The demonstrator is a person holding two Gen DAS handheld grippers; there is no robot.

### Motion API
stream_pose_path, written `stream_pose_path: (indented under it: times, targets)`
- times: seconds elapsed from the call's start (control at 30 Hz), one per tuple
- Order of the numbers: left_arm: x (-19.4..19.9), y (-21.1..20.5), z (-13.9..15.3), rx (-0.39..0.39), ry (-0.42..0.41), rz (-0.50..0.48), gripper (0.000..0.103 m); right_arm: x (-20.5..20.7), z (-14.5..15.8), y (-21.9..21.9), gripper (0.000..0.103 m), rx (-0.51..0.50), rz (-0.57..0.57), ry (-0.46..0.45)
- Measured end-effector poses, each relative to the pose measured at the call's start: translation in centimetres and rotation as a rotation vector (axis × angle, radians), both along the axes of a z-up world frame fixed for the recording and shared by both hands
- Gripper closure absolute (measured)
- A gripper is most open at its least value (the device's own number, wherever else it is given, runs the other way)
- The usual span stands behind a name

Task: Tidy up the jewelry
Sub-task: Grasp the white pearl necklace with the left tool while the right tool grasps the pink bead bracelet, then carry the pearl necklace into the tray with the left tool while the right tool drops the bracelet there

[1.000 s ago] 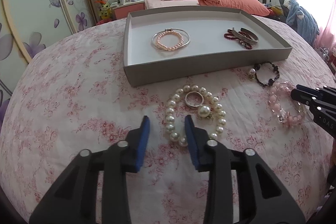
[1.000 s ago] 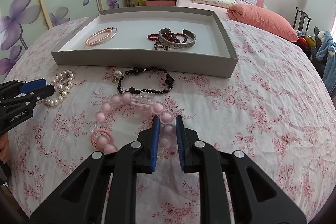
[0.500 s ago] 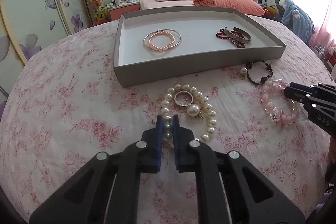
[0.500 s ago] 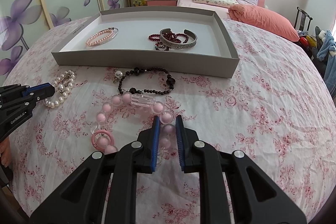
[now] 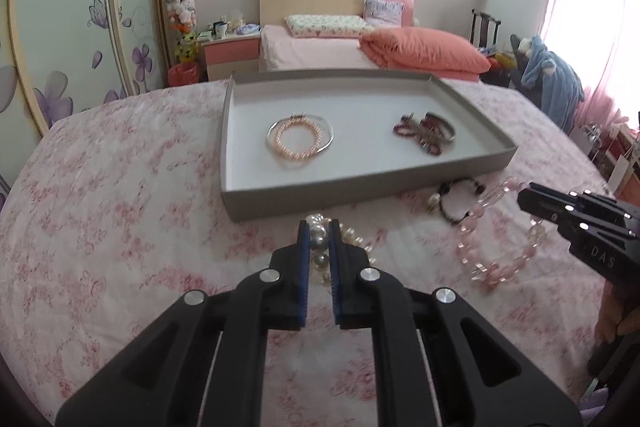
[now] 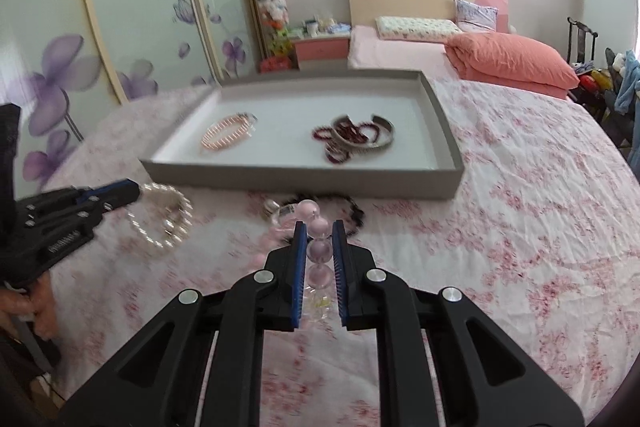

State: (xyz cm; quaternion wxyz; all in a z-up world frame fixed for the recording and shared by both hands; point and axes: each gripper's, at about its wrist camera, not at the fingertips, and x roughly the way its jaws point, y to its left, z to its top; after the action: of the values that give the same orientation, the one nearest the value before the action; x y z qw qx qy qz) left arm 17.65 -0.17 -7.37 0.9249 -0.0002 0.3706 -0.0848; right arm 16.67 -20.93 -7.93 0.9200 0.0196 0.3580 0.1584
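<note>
Both wrist cams sat low over the floral bedspread [image 5: 120, 227], close up, looking forward and down toward the grey tray [image 5: 360, 183] [image 6: 304, 175]; left cam faced its near-left corner, right cam its near-right, both catching tray and headboard

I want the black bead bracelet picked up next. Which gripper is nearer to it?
Right. The right gripper, shut on the pink bead bracelet, sits just before the black bead bracelet; the left gripper is farther left.

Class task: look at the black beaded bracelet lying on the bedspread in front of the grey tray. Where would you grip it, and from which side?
Grip the black beaded bracelet on its near arc of beads, coming down from above with the tool fingers straddling the strand. It lies flat as an open loop, so one finger can drop inside. Its far side sits close to the grey tray wall.
</note>
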Motion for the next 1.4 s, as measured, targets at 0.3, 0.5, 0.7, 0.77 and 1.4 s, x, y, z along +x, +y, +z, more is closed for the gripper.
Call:
stream_pose_path:
  times: [0.3,0.5,0.7,0.77,1.4]
  targets:
    - [-0.2,-1.6,1.3,-0.049,-0.052,-0.04,0.093,-0.6,1.5,0.1,0.089,0.156,0.019,-0.042]
    - [-0.3,-2.0,1.8,-0.076,-0.074,-0.045,0.093,-0.8,1.7,0.0,0.089,0.203,0.009,-0.056]
    - [-0.6,-1.9,2.6,-0.107,-0.101,-0.038,0.093,-1.1,2.6,-0.2,0.089,0.223,0.0,-0.088]
    - [-0.7,-1.8,2.8,-0.117,-0.108,-0.033,0.093,-1.2,2.9,-0.3,0.089,0.223,-0.006,-0.1]
    - [-3.6,-0.8,6.1,-0.089,-0.251,0.072,0.093,-2.7,6.0,-0.3,0.089,0.176,-0.049,-0.255]
